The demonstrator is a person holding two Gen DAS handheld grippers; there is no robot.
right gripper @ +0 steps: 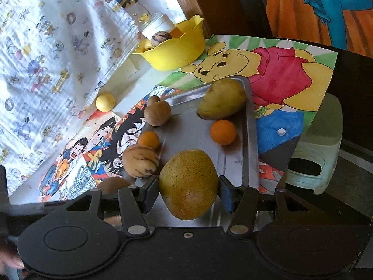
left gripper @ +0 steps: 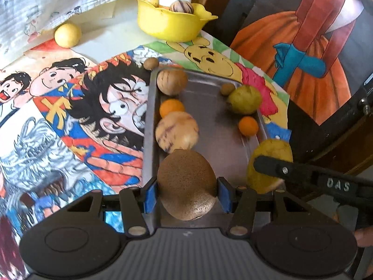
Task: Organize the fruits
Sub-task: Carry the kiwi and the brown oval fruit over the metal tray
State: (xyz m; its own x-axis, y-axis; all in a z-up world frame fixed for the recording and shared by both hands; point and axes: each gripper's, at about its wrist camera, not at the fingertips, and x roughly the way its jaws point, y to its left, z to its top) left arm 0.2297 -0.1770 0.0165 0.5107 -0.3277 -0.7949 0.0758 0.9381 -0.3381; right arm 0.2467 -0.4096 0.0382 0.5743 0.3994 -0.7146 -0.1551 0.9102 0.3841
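A metal tray (left gripper: 219, 140) (right gripper: 193, 130) lies on cartoon drawings and holds several fruits. My left gripper (left gripper: 187, 191) is shut on a brown kiwi (left gripper: 186, 184) at the tray's near left end. My right gripper (right gripper: 188, 190) is shut on a yellow-green pear (right gripper: 188, 184) at the tray's near right; the pear (left gripper: 268, 163) and a right finger (left gripper: 279, 169) show in the left wrist view. A striped melon (left gripper: 177, 131) (right gripper: 141, 161), two oranges (left gripper: 172, 108) (left gripper: 248, 125), a second pear (left gripper: 244, 99) (right gripper: 221, 99) and a brown fruit (left gripper: 172, 81) (right gripper: 157, 113) lie in the tray.
A yellow bowl (left gripper: 170, 23) (right gripper: 177, 51) with fruit stands behind the tray. A yellow round fruit (left gripper: 67, 34) (right gripper: 105, 102) lies on the table at far left. A small brown fruit (left gripper: 151, 63) sits just outside the tray's far corner. A pale stool (right gripper: 319, 154) stands right.
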